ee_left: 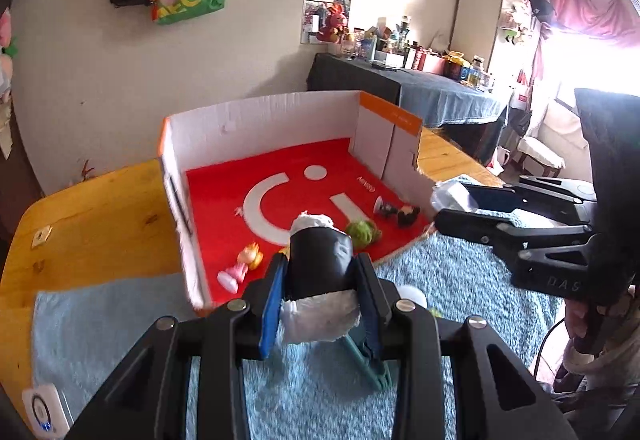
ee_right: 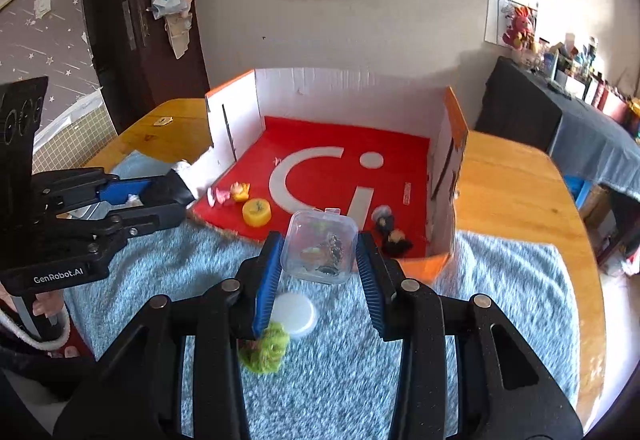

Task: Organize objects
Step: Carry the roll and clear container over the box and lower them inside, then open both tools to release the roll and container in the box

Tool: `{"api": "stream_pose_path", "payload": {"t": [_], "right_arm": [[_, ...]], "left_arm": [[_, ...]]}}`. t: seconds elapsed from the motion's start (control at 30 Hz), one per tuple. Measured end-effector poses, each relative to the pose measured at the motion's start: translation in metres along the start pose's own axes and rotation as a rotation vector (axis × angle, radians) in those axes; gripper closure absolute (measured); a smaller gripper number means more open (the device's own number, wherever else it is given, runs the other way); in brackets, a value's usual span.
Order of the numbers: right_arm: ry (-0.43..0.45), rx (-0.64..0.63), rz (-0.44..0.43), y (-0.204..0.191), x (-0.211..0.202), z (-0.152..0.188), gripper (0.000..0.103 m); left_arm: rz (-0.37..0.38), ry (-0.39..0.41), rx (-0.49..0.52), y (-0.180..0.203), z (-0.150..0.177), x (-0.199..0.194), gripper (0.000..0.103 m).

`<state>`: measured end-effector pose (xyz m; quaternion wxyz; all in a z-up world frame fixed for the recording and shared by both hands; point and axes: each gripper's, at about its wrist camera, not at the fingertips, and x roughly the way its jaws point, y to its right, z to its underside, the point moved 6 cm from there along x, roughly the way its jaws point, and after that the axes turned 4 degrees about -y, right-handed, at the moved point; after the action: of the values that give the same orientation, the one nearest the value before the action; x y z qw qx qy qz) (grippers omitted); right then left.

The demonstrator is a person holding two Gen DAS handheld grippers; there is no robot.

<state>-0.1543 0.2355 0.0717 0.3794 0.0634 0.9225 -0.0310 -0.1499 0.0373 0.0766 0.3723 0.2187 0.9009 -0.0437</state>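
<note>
Black roll with soft white paper ends sits squeezed in the left gripper, just before the box. It looks light; hold its firm middle. The right gripper pinches a clear little case, slippery, maybe breakable.

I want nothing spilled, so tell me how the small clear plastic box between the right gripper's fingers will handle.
The clear box looks thin-walled and smooth, so it may slip against the right gripper's pads or flex under a hard squeeze. It probably weighs little: only a few small bits show inside. Its lid looks closed, but I cannot tell whether it is latched, so keep it level.
</note>
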Motion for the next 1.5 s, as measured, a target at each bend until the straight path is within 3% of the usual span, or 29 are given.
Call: {"api": "stream_pose_path", "payload": {"t": [0.3, 0.8, 1.5], "right_arm": [[-0.027, -0.051, -0.013, 0.003, 0.026, -0.035, 0.067], [-0.254, -0.147, 0.005, 0.020, 0.110, -0.051, 0.067], [-0.431, -0.155, -0.050, 0.028, 0.150, -0.030, 0.067]], "left_arm": [[0.022, -0.064, 0.031, -0.007, -0.035, 0.045, 0.067], [0.045, -0.259, -0.030, -0.038, -0.039, 0.128, 0.067], [0.062, -0.327, -0.040, -0.040, -0.030, 0.151, 0.067]]}}
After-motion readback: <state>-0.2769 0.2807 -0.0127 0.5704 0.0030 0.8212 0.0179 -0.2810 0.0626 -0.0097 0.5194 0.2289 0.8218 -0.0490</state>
